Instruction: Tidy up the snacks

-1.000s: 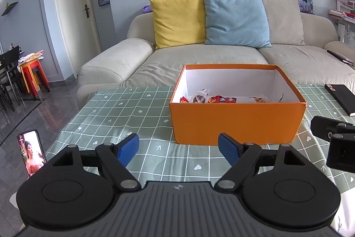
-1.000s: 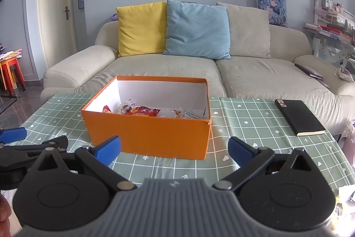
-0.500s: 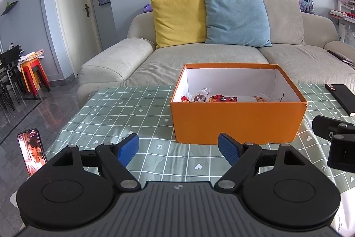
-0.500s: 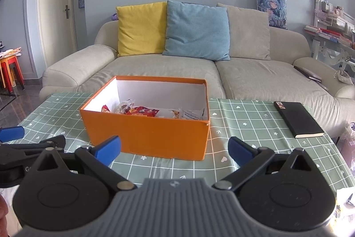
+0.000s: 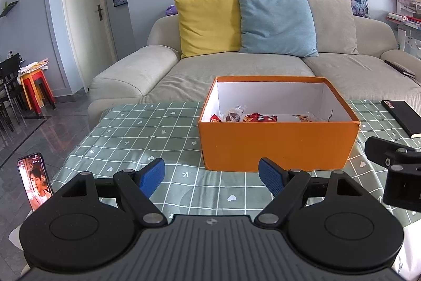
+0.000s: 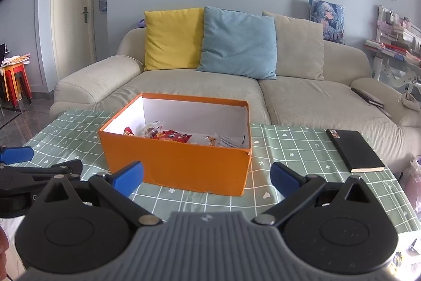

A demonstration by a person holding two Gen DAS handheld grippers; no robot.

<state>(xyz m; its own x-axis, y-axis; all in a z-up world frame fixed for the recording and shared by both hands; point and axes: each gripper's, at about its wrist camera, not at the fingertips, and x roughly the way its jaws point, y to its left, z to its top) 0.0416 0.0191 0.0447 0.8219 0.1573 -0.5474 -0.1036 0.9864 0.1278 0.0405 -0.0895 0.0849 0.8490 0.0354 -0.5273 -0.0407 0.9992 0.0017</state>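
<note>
1. The left gripper (image 5: pixel 211 177) is hovering above the counter (image 5: pixel 136 138) with its jaws spread wide and gripping nothing; its blue pads (image 5: pixel 152 177) are framing bare checked cloth.
2. The orange box (image 5: pixel 279 146) is sitting on the counter just beyond the left gripper's jaws, a little to the right of their centre line, and apart from them.
3. The right gripper (image 6: pixel 206 177) is also hanging with its jaws released and empty, and the orange box (image 6: pixel 179 165) is standing just ahead of them, shifted toward the left pad.
4. The snacks (image 6: pixel 171 135) are lying inside the box on its floor, gathered along the near wall: red packets, a clear wrapper with something dark in it, and a white packet (image 6: pixel 231 142) toward the right.
5. The near wall of the box is hiding the lower part of the snacks, so their count and labels are staying unclear.
6. A black notebook (image 6: pixel 354 150) is lying on the counter to the right of the box, well apart from it.
7. A phone (image 5: pixel 35 185) is standing at the counter's left edge, its base cut off by the left gripper's body.
</note>
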